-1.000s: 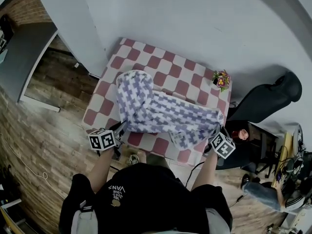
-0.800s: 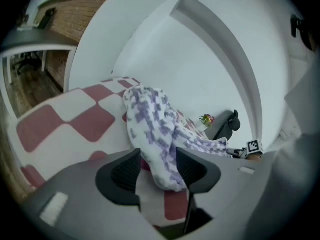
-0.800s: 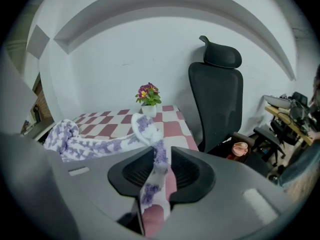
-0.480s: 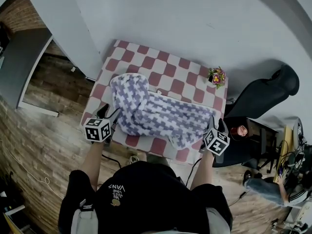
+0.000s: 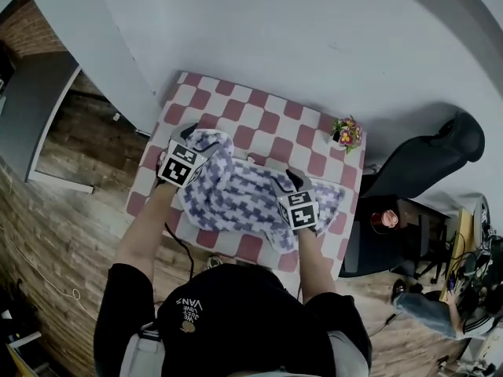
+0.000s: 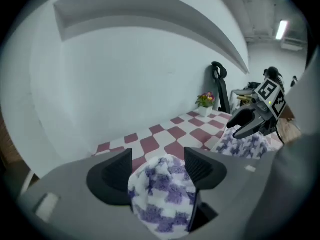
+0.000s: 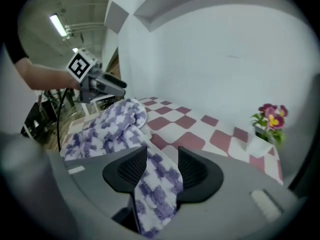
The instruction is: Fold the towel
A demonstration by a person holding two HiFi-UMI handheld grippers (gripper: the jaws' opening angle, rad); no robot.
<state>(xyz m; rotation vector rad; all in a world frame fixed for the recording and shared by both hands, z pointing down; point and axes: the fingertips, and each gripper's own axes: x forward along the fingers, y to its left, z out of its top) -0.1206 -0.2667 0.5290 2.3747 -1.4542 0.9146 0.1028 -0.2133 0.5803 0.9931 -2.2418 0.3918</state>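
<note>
A purple-and-white checked towel point(image 5: 236, 199) lies bunched on the red-and-white checked table point(image 5: 259, 116). My left gripper point(image 5: 189, 132) is over the towel's far left end. In the left gripper view its jaws point(image 6: 159, 165) have just been opening and stand wide, with a thick bunch of towel point(image 6: 162, 199) still lying between them. My right gripper point(image 5: 292, 177) is over the towel's right part. Its jaws point(image 7: 162, 159) have opened a little in the last moment and remain narrow. A strip of towel point(image 7: 160, 184) sits between the pads, touching both.
A small pot of flowers point(image 5: 346, 132) stands at the table's far right corner. A white wall runs behind the table. A black chair point(image 5: 424, 159) stands to the right, and wooden floor point(image 5: 71, 226) lies to the left and in front.
Both grippers moved from the table's near edge away from me, over the towel, taking its near edge with them. The towel now covers less of the table. The left gripper rolled.
</note>
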